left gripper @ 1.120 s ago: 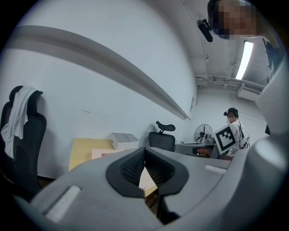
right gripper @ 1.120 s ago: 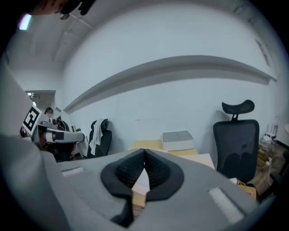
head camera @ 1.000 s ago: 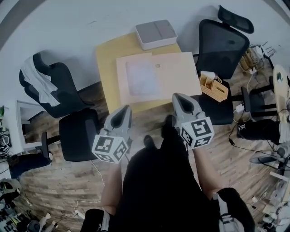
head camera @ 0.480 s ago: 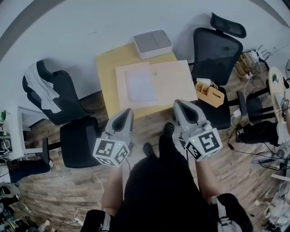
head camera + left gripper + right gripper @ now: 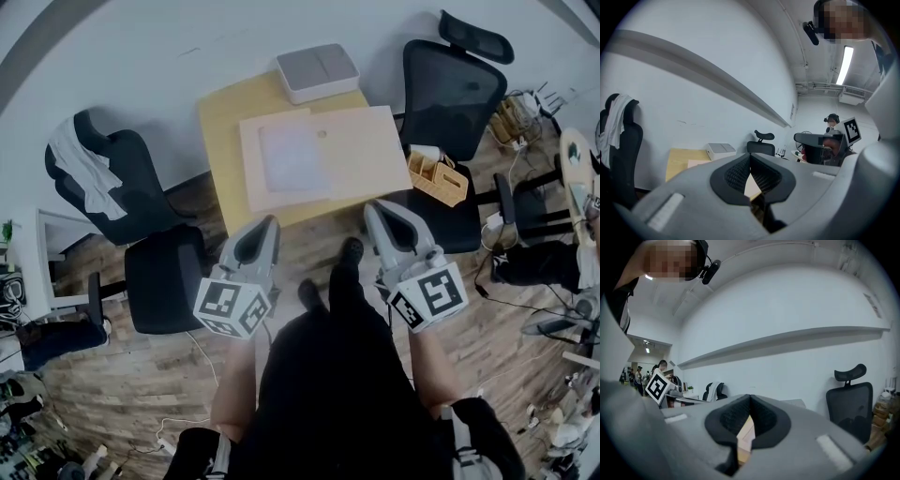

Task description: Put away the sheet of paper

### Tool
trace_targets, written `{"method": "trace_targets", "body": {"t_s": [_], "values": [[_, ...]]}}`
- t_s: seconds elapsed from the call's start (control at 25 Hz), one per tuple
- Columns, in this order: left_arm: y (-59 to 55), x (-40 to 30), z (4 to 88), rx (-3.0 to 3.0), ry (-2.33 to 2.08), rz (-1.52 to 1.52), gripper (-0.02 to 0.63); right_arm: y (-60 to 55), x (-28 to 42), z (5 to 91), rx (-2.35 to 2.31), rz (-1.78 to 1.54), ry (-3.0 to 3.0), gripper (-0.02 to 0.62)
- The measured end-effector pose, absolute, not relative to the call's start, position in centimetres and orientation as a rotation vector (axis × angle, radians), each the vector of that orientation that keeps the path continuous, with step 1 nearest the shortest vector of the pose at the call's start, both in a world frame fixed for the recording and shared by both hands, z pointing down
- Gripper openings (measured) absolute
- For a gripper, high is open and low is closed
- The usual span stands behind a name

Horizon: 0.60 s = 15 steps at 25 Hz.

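Sheet (image 5: 293, 157) flat on desk (image 5: 217, 122), ahead of my left hand-held gripper (image 5: 263, 228), seemingly the nearer; right hand-held gripper (image 5: 380, 210) alongside. Both pairs of jaws together, empty, short of desk.

Left gripper (image 5: 750, 155), jaws together, faces a wooden table (image 5: 683, 161).

grey box (image 5: 317, 71) on table (image 5: 217, 127), black chair (image 5: 452, 94) beside

No words or numbers are readable anywhere. The left gripper (image 5: 269, 223) and right gripper (image 5: 374, 206) bear only black-and-white square markers (image 5: 228, 307).
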State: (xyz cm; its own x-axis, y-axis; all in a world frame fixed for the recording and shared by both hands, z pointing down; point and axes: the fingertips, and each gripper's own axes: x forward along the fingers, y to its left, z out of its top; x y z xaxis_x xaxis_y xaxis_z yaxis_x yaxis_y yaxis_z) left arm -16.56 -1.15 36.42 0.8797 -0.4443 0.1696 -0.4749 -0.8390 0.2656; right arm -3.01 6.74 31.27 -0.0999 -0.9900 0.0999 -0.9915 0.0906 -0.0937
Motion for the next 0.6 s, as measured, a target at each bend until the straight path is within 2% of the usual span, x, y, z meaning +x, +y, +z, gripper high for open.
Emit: {"method": "trace_targets", "body": {"t_s": [0.6], "values": [[-0.29,-17.38,36.58,2.738,-0.695,0.144,0.009,7.43,-4.0,31.24,2.08,0.217,-2.321,0.0]]}}
